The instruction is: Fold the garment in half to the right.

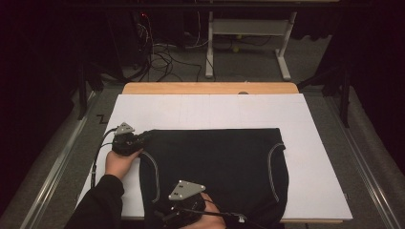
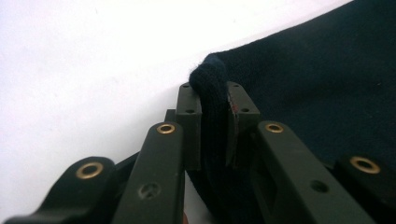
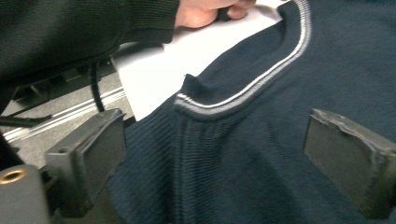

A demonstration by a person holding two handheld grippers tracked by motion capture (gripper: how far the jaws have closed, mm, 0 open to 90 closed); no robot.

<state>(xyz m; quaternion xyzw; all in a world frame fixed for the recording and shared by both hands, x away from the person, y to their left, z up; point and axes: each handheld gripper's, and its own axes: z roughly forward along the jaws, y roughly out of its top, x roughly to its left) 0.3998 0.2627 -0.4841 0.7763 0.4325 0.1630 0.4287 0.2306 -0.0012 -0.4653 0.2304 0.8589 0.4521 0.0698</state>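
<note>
A dark navy knitted garment (image 1: pixel 215 167) with pale striped trim is laid out flat on the white sheet (image 1: pixel 315 143) covering the surface, and its near edge reaches the front edge of the sheet. The far left corner of the garment is pinched between the pressed-together jaws of the left hand-held gripper (image 2: pixel 212 100), as shown in the left gripper view, where a bunched roll of knit is clamped between the pads. The right hand-held gripper (image 3: pixel 219 154) is positioned over the near left part of the garment, beside a trimmed opening (image 3: pixel 261 74); its jaws are spread and nothing is held between them. The work is judged to be at an early stage: one corner has been secured, a second grasp is not yet made, and no fold is evident.
</note>
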